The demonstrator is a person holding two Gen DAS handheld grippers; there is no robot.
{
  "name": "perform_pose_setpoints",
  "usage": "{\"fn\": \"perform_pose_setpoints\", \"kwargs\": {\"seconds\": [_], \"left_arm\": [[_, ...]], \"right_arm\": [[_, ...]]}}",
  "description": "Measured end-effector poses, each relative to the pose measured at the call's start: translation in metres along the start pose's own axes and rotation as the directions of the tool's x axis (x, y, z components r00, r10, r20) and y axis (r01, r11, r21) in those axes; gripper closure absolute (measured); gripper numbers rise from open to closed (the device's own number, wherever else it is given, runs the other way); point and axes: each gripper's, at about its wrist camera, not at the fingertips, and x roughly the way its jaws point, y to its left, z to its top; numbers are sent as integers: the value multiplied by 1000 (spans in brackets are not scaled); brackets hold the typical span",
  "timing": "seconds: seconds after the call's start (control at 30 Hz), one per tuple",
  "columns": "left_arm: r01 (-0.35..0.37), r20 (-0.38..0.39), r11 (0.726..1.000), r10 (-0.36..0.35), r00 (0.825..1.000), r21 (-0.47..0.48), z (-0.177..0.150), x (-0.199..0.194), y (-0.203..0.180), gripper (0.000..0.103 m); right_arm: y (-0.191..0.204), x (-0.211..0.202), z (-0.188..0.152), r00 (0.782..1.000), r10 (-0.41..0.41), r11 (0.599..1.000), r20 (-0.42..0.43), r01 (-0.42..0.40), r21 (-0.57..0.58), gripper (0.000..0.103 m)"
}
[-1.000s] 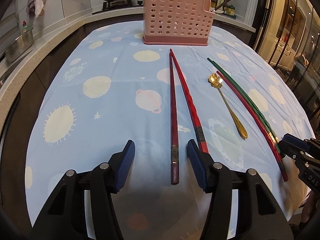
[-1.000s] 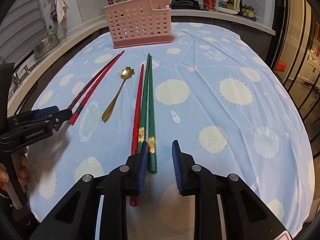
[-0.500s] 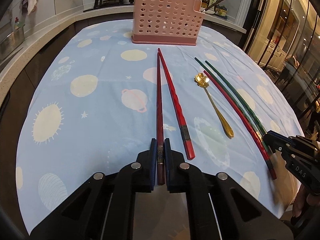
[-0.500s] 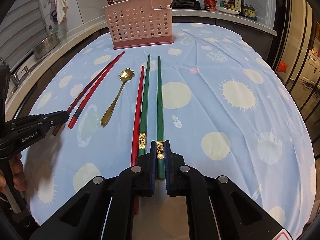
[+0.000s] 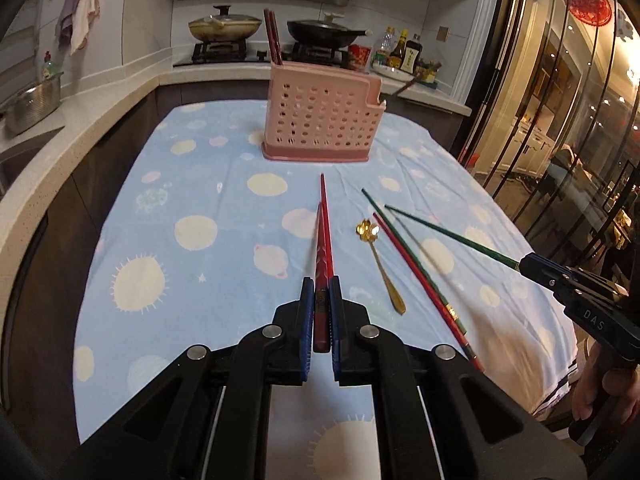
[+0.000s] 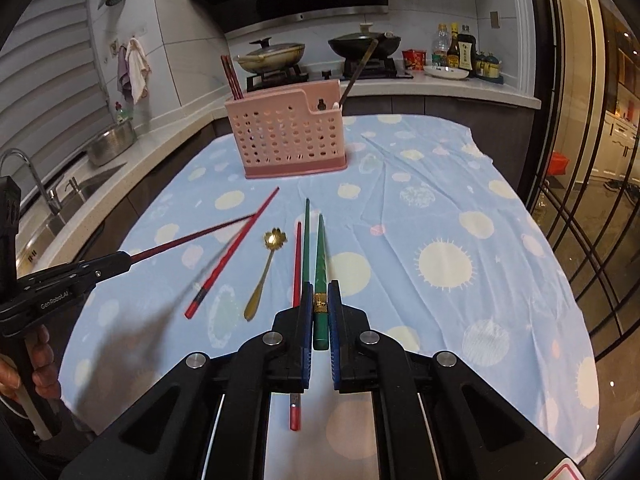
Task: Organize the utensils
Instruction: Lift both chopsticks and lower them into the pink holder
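My left gripper [image 5: 319, 292] is shut on a dark red chopstick [image 5: 320, 260] and holds it lifted above the cloth, pointing at the pink utensil holder [image 5: 322, 120]. My right gripper [image 6: 320, 296] is shut on a green chopstick [image 6: 320, 264], also lifted. On the cloth lie a bright red chopstick [image 6: 234, 254], a gold spoon [image 6: 264, 272], another red chopstick [image 6: 297, 264] and another green chopstick [image 6: 306, 240]. The holder [image 6: 286, 136] has two dark chopsticks [image 6: 231, 78] standing in its left end.
The table wears a light blue cloth with pale circles [image 6: 444, 264]. Behind it runs a counter with a sink [image 6: 76, 184], a steel bowl [image 6: 110, 144], a stove with pans [image 6: 320, 52] and bottles [image 6: 460, 50]. Glass doors [image 6: 592, 160] stand on the right.
Both grippers closed on a chopstick, the left on the dark red one and the right on a green one, then lifted them off the cloth and rose.
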Motion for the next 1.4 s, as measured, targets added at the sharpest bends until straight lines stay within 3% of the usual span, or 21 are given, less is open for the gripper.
{"fn": "perform_pose_setpoints", "kwargs": {"seconds": [0.2,0.5,0.87,1.13,1.4], "left_arm": [[-12,124,1000,10,992,17,46,-24,3,96],[-41,230,997,26,973,62,117,-29,0,96],[-42,375,993,-2,927,109,203,-52,-14,96],[-32,433,991,-27,901,128,276,-39,-25,96],[-1,410,993,-49,911,120,325,8,-24,96]], "right_arm": [[-6,-23,48,993,22,1000,115,-22,0,96],[0,-33,119,972,48,998,228,-40,-40,96],[19,-31,205,934,110,993,339,-94,-66,96],[28,-5,290,910,117,993,399,-111,-38,96],[33,50,342,904,105,993,414,-115,-2,96]]}}
